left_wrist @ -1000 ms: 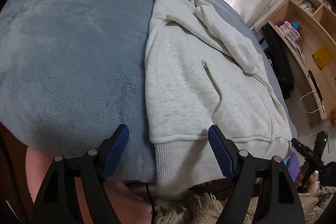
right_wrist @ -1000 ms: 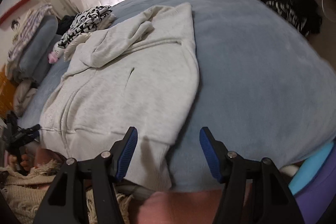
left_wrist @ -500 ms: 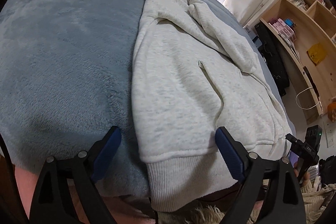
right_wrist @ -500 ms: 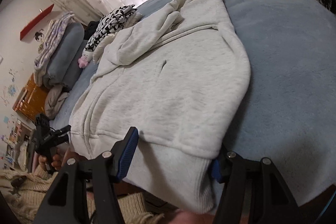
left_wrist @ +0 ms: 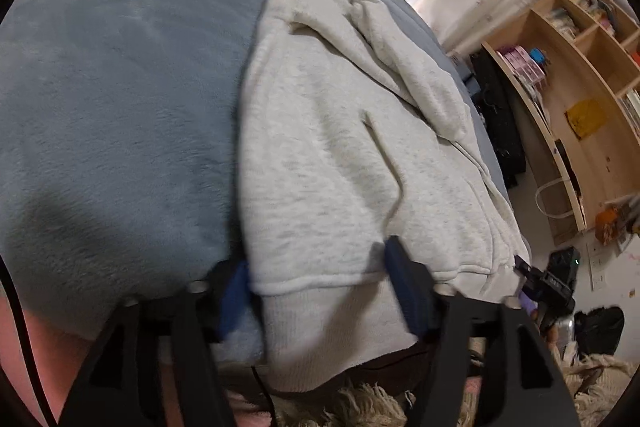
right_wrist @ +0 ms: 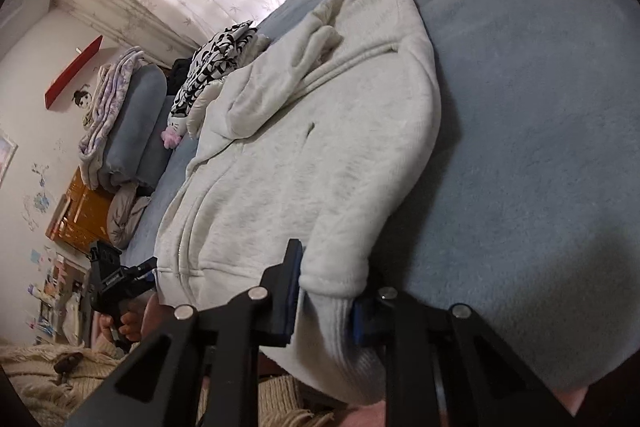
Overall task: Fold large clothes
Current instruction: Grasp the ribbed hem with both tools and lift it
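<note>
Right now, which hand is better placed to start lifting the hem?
Right. The right tool has just been closing and pinches the light grey fleece hoodie at its ribbed hem corner; the left tool straddles the hem, jaws still wide.

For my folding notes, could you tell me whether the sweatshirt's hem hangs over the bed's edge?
Yes, the grey sweatshirt's ribbed hem droops past the blue blanket's near edge.

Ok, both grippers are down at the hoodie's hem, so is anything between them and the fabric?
Nothing visible. The right gripper has just closed its jaws onto the hem corner of the hoodie. The left gripper has been closing and straddles the other hem corner, its pads not yet pressing. Only the blue blanket lies underneath.
</note>
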`<state>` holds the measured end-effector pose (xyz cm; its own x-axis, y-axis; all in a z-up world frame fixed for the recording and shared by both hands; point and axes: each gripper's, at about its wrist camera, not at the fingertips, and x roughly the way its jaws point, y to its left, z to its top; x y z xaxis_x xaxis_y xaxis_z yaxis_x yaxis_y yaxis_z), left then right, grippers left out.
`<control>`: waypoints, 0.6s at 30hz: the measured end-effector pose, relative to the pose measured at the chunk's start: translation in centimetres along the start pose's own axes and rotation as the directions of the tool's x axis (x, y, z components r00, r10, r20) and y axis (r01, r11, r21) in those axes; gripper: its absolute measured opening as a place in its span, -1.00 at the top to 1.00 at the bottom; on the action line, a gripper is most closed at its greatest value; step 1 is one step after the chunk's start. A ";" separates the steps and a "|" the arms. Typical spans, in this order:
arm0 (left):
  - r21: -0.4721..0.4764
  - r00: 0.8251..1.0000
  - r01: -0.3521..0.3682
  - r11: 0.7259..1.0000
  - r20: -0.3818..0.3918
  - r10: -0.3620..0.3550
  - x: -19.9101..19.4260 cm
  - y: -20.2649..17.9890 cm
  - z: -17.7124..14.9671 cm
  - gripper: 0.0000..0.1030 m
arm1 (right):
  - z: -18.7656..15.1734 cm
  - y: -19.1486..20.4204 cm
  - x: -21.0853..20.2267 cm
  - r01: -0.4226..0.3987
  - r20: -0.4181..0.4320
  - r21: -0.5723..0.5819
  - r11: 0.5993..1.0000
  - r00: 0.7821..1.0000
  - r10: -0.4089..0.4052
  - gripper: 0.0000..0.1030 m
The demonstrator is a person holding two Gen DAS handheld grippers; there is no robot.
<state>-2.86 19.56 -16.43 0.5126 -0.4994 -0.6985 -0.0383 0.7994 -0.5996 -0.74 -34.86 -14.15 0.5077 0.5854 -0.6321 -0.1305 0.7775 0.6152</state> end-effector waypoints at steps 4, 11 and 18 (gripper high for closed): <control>0.113 0.997 -0.081 0.990 -0.012 0.083 1.1 -2.4 -0.2 -0.60 | 0.0 -0.4 0.6 0.002 -0.016 0.005 1.000 1.000 -0.002 0.61; 0.098 0.997 -0.073 0.992 -0.030 0.076 0.6 -3.8 0.7 0.61 | 0.0 1.2 -0.4 0.029 0.013 -0.046 0.999 1.000 -0.029 0.76; -0.061 0.997 0.052 0.997 0.053 -0.049 -2.8 -3.6 1.8 0.66 | 1.0 2.1 -3.6 -0.065 0.091 -0.022 0.998 0.994 0.067 0.80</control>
<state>-2.63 18.71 -11.59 0.5587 -0.5192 -0.6467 -0.0636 0.7506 -0.6576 -1.99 -35.57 -10.17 0.5730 0.6126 -0.5445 -0.1819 0.7428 0.6443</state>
